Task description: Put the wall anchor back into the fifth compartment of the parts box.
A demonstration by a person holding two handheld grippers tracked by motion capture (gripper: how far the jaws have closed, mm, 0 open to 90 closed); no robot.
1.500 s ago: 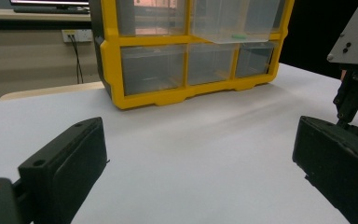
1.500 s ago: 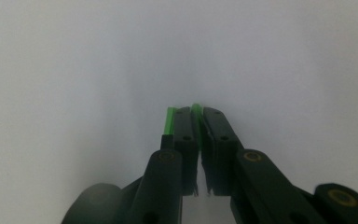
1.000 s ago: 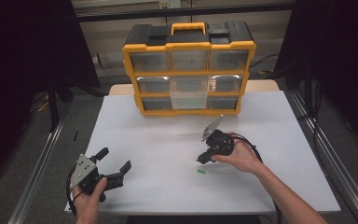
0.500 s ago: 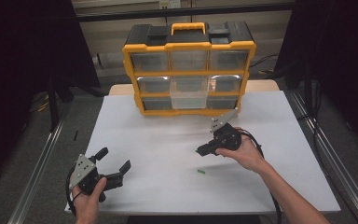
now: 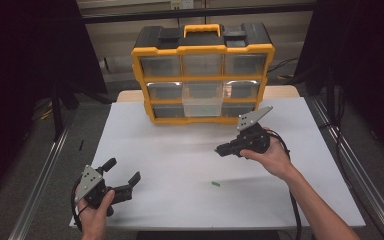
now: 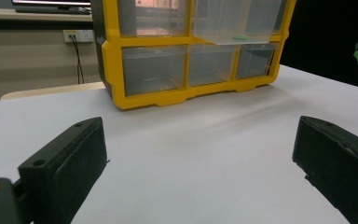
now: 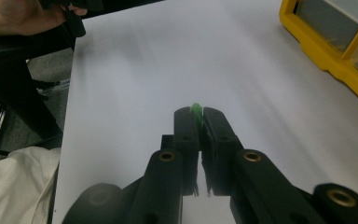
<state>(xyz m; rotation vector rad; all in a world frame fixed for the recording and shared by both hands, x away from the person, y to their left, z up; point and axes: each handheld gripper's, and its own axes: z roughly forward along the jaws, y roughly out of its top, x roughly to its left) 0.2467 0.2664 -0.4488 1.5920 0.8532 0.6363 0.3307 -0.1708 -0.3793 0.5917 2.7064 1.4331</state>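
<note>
The right gripper is pinched tight on a small green piece, only a sliver of which pokes out past the black tips; seen from above it hangs over the white tabletop at about 4 o'clock from the yellow organiser. The step in hand looks like carrying that piece to the pulled-out middle drawer, where another green bit already lies. To do it well, keep the grip firm, since so little of the piece is held, bring the tips over the open drawer before loosening, and release low so the light part does not bounce off the hard plastic. A second green piece lies loose on the tabletop at roughly 6 o'clock from the organiser. The left gripper rests near the tabletop's front left corner with jaws spread wide and nothing between them. The drawers are clear, glossy plastic in a boxy yellow frame; the tabletop is smooth and matte.
</note>
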